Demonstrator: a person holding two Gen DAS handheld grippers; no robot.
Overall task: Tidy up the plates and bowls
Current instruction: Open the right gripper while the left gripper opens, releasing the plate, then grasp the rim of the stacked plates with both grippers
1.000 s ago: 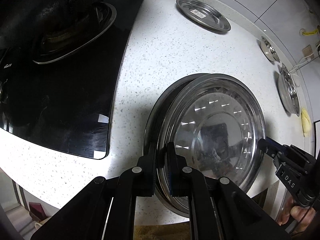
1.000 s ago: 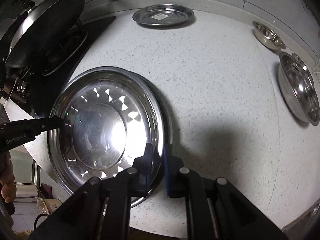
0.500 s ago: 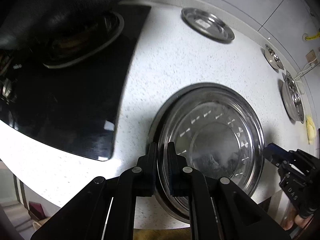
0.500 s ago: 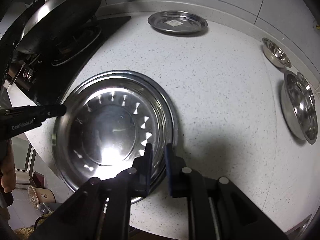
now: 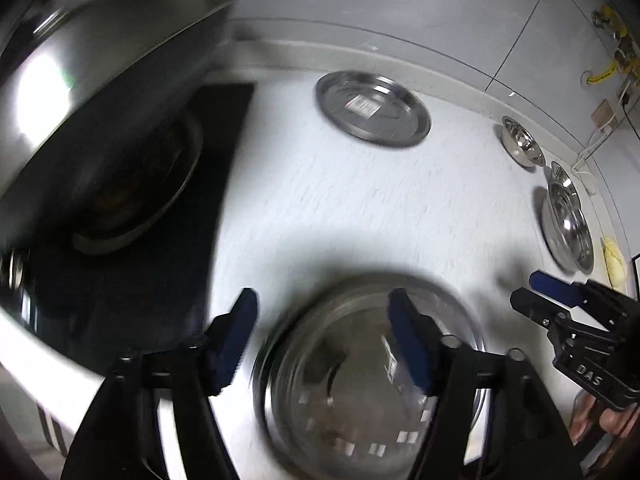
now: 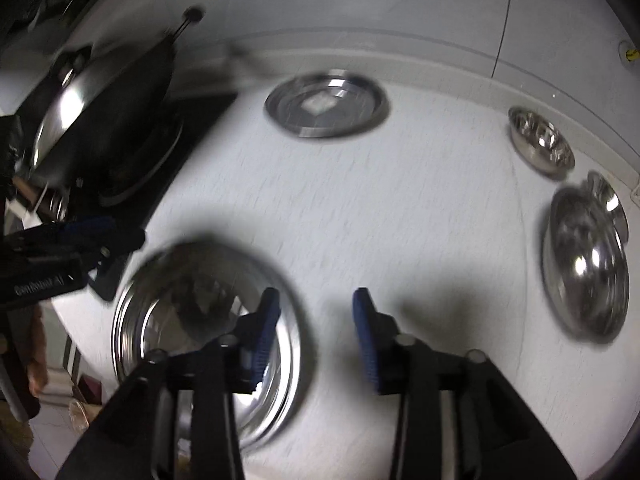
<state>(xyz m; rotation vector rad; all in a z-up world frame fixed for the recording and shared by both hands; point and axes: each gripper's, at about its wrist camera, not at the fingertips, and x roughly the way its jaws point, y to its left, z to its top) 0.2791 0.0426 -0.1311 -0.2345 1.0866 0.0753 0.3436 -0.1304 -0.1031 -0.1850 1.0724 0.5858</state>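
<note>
A stack of large steel plates (image 5: pixel 360 380) lies on the white counter near its front edge; it also shows in the right wrist view (image 6: pixel 192 320). My left gripper (image 5: pixel 324 340) is open above the stack's left part, holding nothing. My right gripper (image 6: pixel 316 332) is open above the stack's right rim, holding nothing; it shows at the right of the left wrist view (image 5: pixel 532 292). A smaller steel plate (image 5: pixel 372 108) with a label lies at the back of the counter, also in the right wrist view (image 6: pixel 326 104). Both views are motion-blurred.
A black hob (image 5: pixel 132 240) with a wok (image 5: pixel 80 92) stands to the left. A small steel bowl (image 6: pixel 540 144) and a larger steel bowl (image 6: pixel 584 268) sit at the right, near the wall. The counter's front edge runs just below the stack.
Both grippers have let go of the top plate's rim and opened. The plate now lies flat on the stack. Both grippers have pulled up and back.
</note>
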